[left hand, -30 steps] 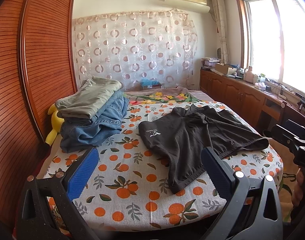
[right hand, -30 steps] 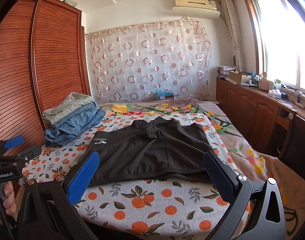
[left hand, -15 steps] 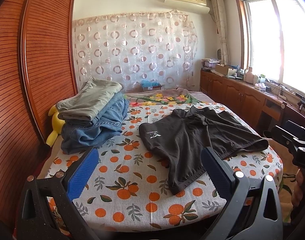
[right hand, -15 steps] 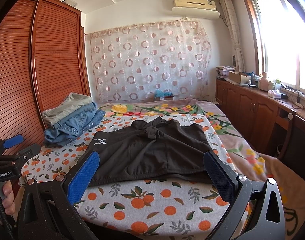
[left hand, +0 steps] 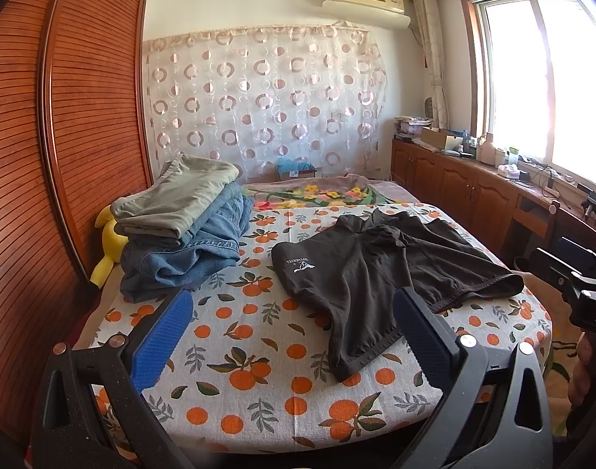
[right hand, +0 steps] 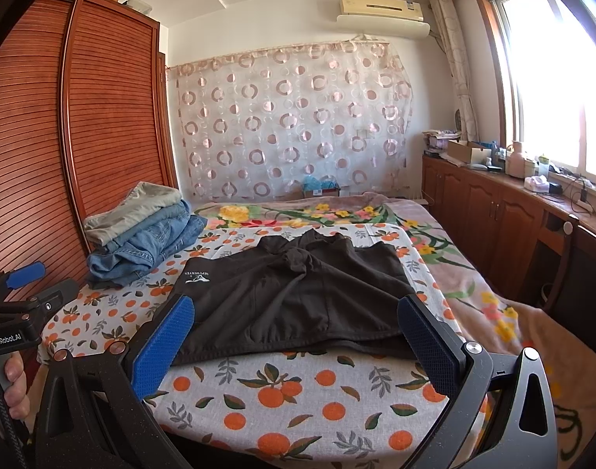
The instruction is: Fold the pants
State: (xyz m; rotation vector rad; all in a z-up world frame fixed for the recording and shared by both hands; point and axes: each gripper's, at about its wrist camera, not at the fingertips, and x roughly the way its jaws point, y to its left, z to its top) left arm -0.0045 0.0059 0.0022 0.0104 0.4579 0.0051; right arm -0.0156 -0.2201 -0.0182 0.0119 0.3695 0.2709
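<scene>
Black shorts [left hand: 376, 277] with a small white logo lie spread flat on the orange-print bed cover [left hand: 266, 367]; they also show in the right wrist view [right hand: 294, 297]. My left gripper [left hand: 294, 336] is open and empty, hovering over the bed's near edge, left of the shorts' hem. My right gripper [right hand: 294, 340] is open and empty, at the near edge just in front of the shorts. Each gripper shows at the edge of the other's view.
A stack of folded jeans and a khaki garment [left hand: 184, 226] sits at the bed's left by the wooden wardrobe [left hand: 63, 156]. A yellow plush toy [left hand: 106, 242] lies beside it. Wooden cabinets [right hand: 493, 211] run along the right wall under the window.
Both views sit slightly closer to the bed. The shorts have not moved and both grippers stay open.
</scene>
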